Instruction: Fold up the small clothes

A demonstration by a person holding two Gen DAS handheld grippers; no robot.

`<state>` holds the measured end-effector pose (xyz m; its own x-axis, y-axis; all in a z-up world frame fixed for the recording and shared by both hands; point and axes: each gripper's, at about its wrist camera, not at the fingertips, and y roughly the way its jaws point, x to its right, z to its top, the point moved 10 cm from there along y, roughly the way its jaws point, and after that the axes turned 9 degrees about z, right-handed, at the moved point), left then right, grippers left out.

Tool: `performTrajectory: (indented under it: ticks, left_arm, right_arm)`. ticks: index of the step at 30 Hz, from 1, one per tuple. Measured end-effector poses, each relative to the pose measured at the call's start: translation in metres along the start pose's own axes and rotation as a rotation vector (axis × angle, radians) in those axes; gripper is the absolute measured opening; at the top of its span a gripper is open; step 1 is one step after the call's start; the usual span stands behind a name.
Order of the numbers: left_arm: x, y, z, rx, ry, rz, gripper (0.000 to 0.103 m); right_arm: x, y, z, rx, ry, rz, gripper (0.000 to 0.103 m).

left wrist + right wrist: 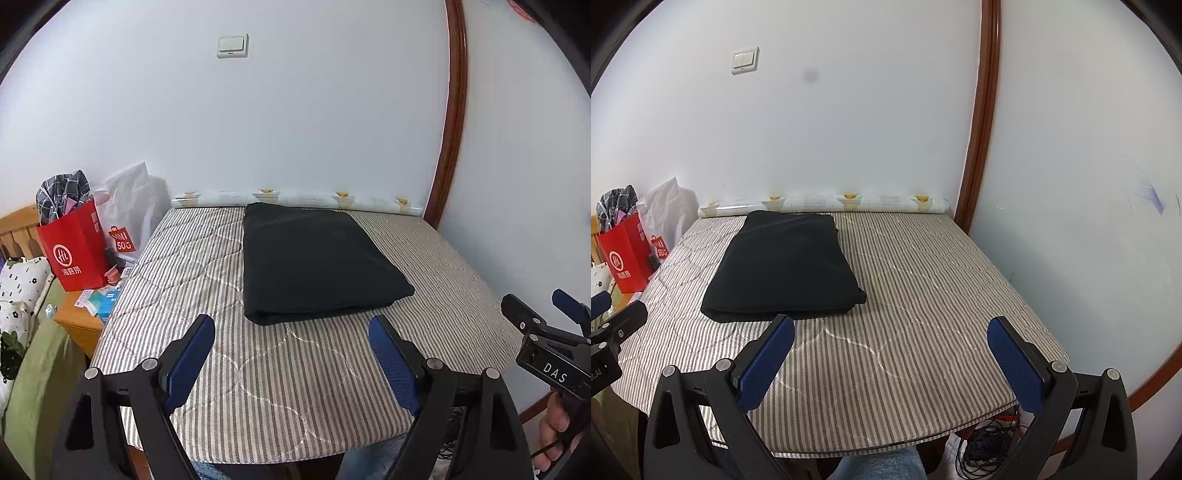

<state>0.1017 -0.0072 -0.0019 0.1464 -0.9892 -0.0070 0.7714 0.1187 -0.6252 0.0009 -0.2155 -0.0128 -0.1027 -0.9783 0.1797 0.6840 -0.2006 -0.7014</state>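
Lying folded on the striped quilted bench [295,387], the black fabric garment [314,266] is being left untouched; both claws, left claw [291,343] and right claw [890,343], are being held apart, empty; judged complete, pending removal.

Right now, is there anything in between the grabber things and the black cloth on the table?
No, nothing visible is in the way. The folded black cloth lies on the striped table cover, and only bare cover lies between it and the open left gripper and the open right gripper.

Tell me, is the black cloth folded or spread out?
Folded. The black cloth lies as a compact rectangle on the striped table, with stacked layers showing along its near edge in both views.
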Motion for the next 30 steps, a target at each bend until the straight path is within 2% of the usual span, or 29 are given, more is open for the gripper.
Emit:
performTrajectory:
  ticks: [30]
  left_arm:
    - [0.0017,0.0020,-0.0032,-0.010,-0.001,-0.010,0.084]
  right_arm:
    - [-0.0038,-0.0016,-0.0025,0.002,-0.007,0.009,0.103]
